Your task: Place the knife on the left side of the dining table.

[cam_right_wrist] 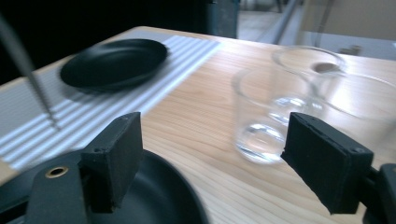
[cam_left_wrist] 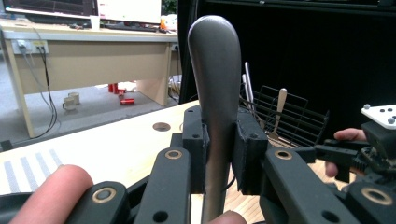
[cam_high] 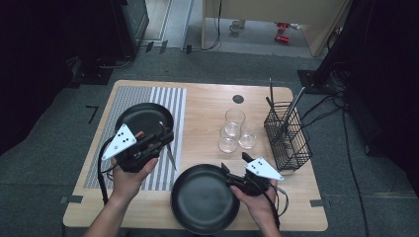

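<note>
Over the striped mat, a fork (cam_high: 169,154) is clamped by its handle in the left tool (cam_high: 165,139). Beside the near plate (cam_high: 205,200), the right tool (cam_high: 234,168) stands apart, empty; a glass (cam_high: 228,140) is judged next, needing squared jaws.

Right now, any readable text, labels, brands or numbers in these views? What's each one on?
None can be read.
Red cans on the floor beyond the table: any print is too small and blurred.
Screens on the far desk in the left gripper view: lit, but nothing legible.
Utensil handle in the left tongs, black plates, glasses, wire basket: no markings visible.
</note>
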